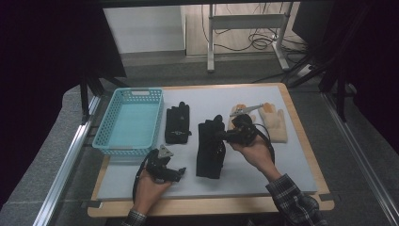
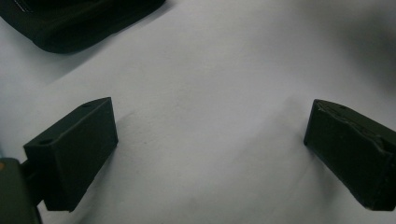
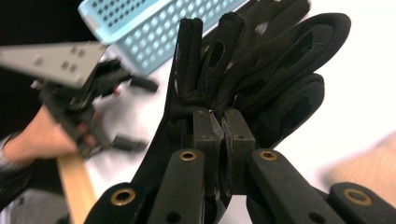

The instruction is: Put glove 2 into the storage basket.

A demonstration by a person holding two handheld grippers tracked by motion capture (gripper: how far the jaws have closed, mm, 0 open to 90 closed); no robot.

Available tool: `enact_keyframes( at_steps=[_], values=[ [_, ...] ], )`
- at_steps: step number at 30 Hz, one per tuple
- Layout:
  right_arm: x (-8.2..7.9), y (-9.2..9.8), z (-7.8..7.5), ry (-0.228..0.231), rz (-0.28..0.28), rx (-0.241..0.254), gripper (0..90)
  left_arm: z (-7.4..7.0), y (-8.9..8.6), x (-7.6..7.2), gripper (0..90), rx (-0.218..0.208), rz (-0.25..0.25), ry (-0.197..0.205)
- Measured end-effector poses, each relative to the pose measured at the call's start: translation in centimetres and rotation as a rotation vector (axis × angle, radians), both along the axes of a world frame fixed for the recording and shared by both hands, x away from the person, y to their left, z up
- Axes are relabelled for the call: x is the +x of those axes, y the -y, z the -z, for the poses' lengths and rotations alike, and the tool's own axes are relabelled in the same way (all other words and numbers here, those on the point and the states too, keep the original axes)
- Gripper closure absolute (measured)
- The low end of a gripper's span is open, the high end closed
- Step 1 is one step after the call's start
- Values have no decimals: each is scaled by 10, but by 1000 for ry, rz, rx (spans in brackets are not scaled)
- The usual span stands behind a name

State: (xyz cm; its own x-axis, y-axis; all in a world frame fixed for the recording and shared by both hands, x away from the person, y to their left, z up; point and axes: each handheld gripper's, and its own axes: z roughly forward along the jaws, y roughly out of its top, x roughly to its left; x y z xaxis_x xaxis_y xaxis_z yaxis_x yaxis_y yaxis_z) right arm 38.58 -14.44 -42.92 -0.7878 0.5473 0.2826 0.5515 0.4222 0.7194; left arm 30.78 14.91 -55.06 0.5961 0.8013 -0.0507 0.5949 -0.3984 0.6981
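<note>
Two black gloves to sort, and one is already pinched in my right-hand jaws.

My right gripper (image 1: 225,136) has its jaws clamped together on the fabric of the nearer black glove (image 1: 210,148), which lies mid-bench; in the right gripper view the pads meet on a fold of that glove (image 3: 261,79) with its fingers fanning up beyond them, a thin grip chosen, I judge, so the limp cloth lifts without bunching. My left gripper (image 1: 176,173) waits at the near left of the bench (image 1: 291,165), jaws wide apart over bare surface, holding nothing. The second black glove (image 1: 177,123) lies farther off, just right of the blue basket (image 1: 107,141), the likely drop place. A tan glove (image 1: 275,123) rests at the far right.
</note>
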Motion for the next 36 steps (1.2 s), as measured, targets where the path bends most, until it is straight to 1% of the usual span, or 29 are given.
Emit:
enact_keyframes(
  at_steps=[2, 4, 7, 9, 10, 12, 14, 15, 16, 18, 19, 20, 21, 25, 30, 32, 33, 34, 35, 36],
  values=[
    [-8, 2, 6, -12, -15, -12, 853, 0, 0, 0, 28, -2, 1, 1],
    [-13, 2, 16, -29, -26, -31, 852, 0, 0, 0, 28, 1, 1, 0],
    [-14, -1, 37, -24, -13, -86, 850, 0, 0, 0, 28, -1, -1, -1],
    [-13, -3, 52, -10, -7, -119, 838, 0, 0, 0, 28, 3, 3, -1],
    [-12, -4, 58, 3, -8, -134, 809, 0, 0, 0, 28, 2, 2, -2],
    [-11, -6, 66, 48, -11, -161, 713, 0, 0, 0, 28, 0, 0, -1],
    [-9, -5, 67, 84, 10, -160, 661, 0, 0, 0, 28, 3, 2, -2],
    [-9, -5, 67, 84, 10, -160, 661, 0, 0, 0, 28, 3, 2, -2],
    [-5, -2, 64, 94, 22, -144, 637, 0, 0, 0, 28, 3, 2, -2],
    [-3, 0, 62, 108, 34, -147, 609, 0, 0, 0, 28, 3, 2, -2],
    [-3, 0, 62, 108, 34, -147, 609, 0, 0, 0, 28, 3, 2, -2],
    [-1, -1, 61, 114, 35, -148, 580, 0, 0, 0, 28, 4, 3, -2],
    [-1, -1, 61, 114, 35, -148, 580, 0, 0, 0, 28, 4, 3, -2],
    [10, -10, 61, 126, 37, -144, 527, 0, 0, 0, 28, 2, 2, -2],
    [28, -29, 60, 134, 46, -121, 447, 0, -1, 0, 28, 8, 5, -3],
    [35, -38, 60, 142, 40, -116, 445, 0, -1, 0, 28, 11, 7, -4],
    [39, -44, 60, 141, 37, -115, 468, 0, -1, 0, 28, 8, 5, -3],
    [42, -49, 60, 147, 32, -118, 539, 0, -1, 0, 28, 8, 5, -3],
    [45, -54, 61, 154, 21, -125, 591, 0, -1, 0, 28, 8, 5, -3],
    [49, -60, 62, 152, 6, -134, 624, 0, -1, 0, 28, 8, 5, -3]
  ],
)
